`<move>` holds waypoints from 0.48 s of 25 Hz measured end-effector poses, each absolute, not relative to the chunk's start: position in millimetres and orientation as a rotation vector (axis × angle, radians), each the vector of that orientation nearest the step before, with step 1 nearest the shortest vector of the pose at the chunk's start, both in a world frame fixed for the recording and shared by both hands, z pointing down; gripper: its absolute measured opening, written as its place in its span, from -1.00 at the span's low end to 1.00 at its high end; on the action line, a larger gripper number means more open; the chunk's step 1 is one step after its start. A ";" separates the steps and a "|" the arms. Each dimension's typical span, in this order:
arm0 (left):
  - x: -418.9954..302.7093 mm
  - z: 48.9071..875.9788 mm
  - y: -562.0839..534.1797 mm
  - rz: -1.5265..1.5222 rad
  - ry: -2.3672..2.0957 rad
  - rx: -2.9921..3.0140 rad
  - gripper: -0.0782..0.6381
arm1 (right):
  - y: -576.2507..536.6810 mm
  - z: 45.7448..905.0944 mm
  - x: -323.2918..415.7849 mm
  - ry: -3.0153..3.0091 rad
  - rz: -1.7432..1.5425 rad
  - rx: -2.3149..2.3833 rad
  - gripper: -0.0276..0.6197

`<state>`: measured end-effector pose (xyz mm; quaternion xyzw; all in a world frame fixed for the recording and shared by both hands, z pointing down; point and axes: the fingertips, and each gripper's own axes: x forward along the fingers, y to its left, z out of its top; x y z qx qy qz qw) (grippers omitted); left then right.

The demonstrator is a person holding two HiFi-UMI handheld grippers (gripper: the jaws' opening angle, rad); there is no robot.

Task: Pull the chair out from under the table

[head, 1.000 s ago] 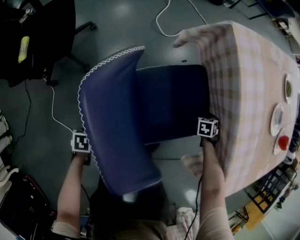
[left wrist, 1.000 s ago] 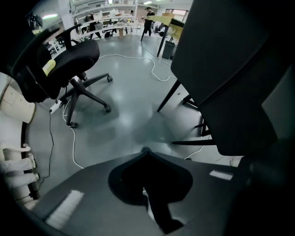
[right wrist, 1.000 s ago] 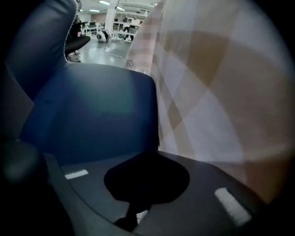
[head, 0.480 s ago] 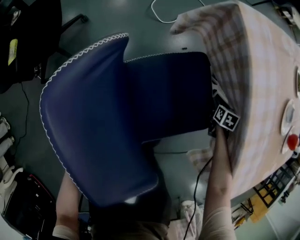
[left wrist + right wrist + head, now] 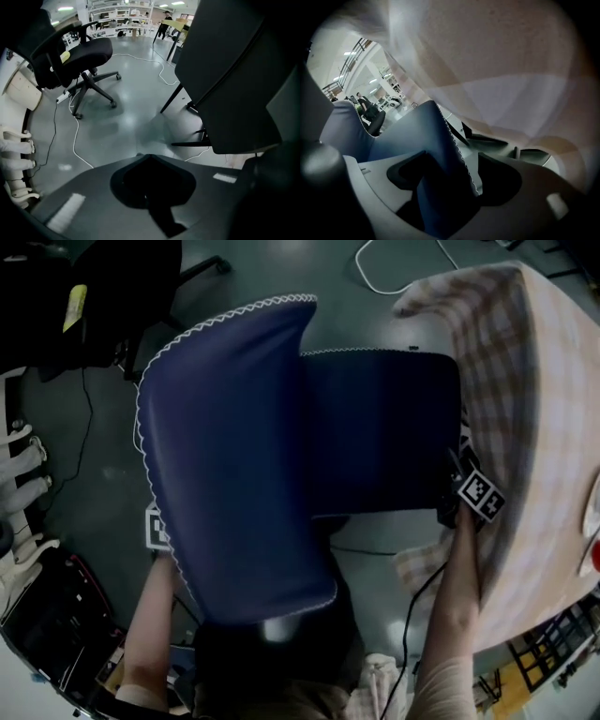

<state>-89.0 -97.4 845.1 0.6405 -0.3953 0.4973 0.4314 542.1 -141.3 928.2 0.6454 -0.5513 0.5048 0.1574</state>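
left gripper (image 5: 149, 161): jaws together, empty, beside blue chair (image 5: 234, 456) | right gripper (image 5: 454, 171): jaws just opening, now apart, seat edge (image 5: 440, 140) between them

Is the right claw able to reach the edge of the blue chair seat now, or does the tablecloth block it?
Probably yes. The jaws of the right claw have just been opening, and the seat edge already stands between them; the tablecloth hangs above, not between.

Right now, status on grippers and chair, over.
Left gripper shut, empty, beside blue padded chair. Right gripper jaws just opened, seat edge between them. Seat front at checked tablecloth. Black office chair off left.
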 end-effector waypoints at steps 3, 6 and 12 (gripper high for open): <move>-89.3 843.3 -94.1 1.226 -0.988 1.595 -0.78 | -140.7 926.5 531.9 -1.590 1.406 1.786 -0.03; -89.0 837.6 -95.2 1.205 -0.993 1.614 -0.78 | -137.2 926.7 527.2 -1.571 1.387 1.780 -0.06; -95.5 810.6 -113.7 1.150 -1.027 1.717 -0.78 | -127.3 933.5 489.5 -1.623 1.471 1.732 -0.09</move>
